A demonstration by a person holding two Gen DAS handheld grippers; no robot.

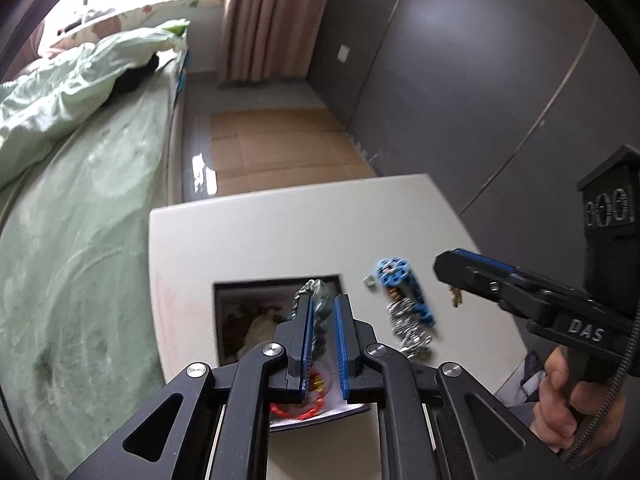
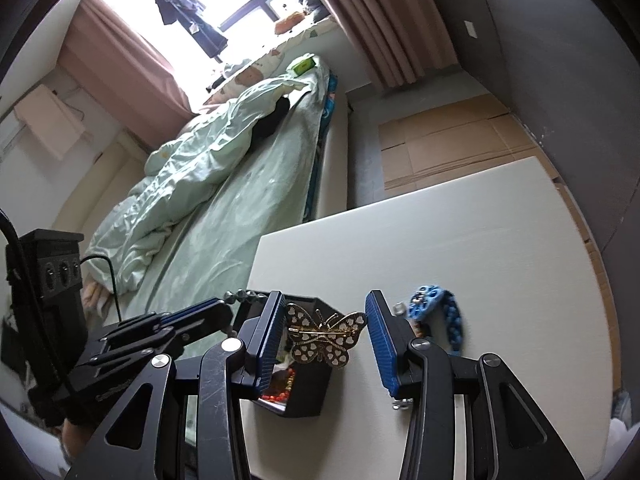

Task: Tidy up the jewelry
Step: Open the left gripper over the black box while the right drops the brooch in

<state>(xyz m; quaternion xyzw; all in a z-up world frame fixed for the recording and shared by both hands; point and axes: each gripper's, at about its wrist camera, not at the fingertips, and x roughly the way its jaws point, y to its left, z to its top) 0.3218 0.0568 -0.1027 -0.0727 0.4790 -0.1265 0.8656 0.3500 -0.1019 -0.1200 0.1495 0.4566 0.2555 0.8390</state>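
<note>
My left gripper (image 1: 325,307) is shut on a dark green beaded bracelet (image 1: 320,312), which it holds over an open black jewelry box (image 1: 236,312) on the white table (image 1: 280,232). A red bracelet (image 1: 298,408) lies in the box below the jaws. My right gripper (image 2: 325,304) is shut on a gold butterfly brooch (image 2: 324,338), its wing tips against both blue pads, above the box's (image 2: 306,396) right edge. A blue bracelet (image 1: 390,274) and a silver chain (image 1: 410,330) lie on the table to the right of the box. The right gripper (image 1: 444,268) hovers beyond them.
A bed with a pale green duvet (image 2: 192,168) runs along the table's left side. Flattened cardboard (image 1: 280,148) covers the floor beyond the table, beside a grey wall (image 1: 460,80). A small silver piece (image 1: 369,281) lies by the blue bracelet. A hand (image 1: 560,404) holds the right gripper's handle.
</note>
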